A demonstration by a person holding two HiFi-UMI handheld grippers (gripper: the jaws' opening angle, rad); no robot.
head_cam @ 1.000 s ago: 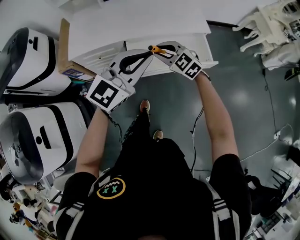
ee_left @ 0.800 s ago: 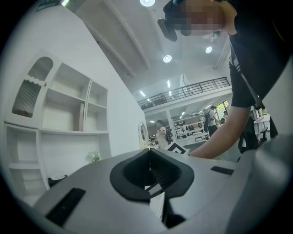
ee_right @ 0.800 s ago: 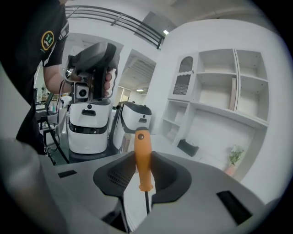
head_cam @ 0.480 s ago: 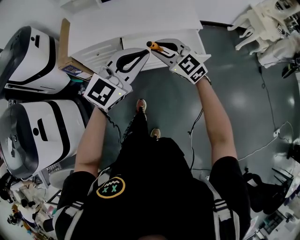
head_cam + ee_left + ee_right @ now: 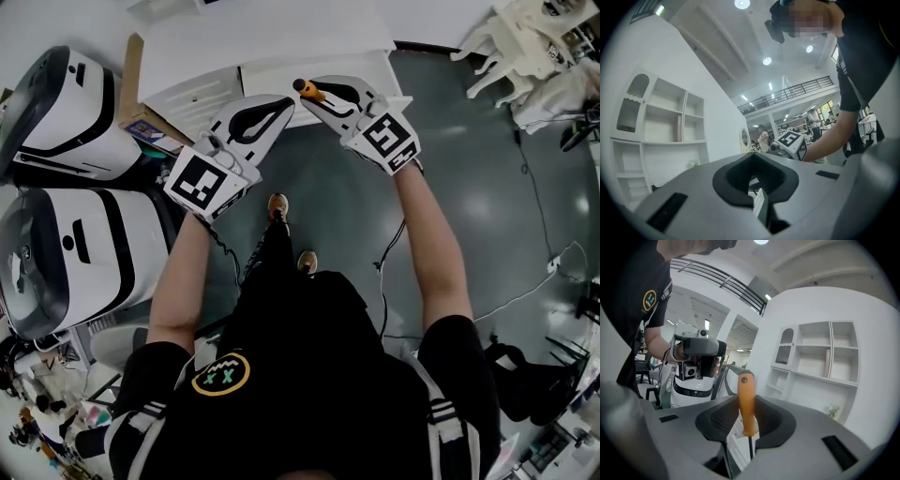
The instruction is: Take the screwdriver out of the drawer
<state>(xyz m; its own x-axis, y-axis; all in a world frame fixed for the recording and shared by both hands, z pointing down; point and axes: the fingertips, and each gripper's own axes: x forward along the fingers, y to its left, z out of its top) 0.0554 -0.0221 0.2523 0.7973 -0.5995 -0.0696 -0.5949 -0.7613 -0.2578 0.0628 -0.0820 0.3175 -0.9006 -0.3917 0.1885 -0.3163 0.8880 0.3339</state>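
Observation:
A screwdriver (image 5: pixel 308 91) with an orange handle (image 5: pixel 746 404) stands up between the jaws of my right gripper (image 5: pixel 320 97), which is shut on it near the base of the handle, above the white drawer unit (image 5: pixel 272 52). In the right gripper view its dark shaft runs down between the jaws of the right gripper (image 5: pixel 750 401). My left gripper (image 5: pixel 285 105) hangs just left of it, jaws together, nothing in them. In the left gripper view the left gripper (image 5: pixel 752 154) has its tips meeting.
Two large white machines (image 5: pixel 66 103) (image 5: pixel 70 258) stand at the left by a cardboard sheet (image 5: pixel 131 80). White chairs (image 5: pixel 530 37) are at the upper right. Cables (image 5: pixel 398 248) lie on the dark floor. White wall shelves (image 5: pixel 661 122) show behind.
Both grippers have risen and come nearer the camera, the right one carrying the screwdriver. The right gripper's marker cube has shifted right, and the person's feet have stepped nearer the cabinet.

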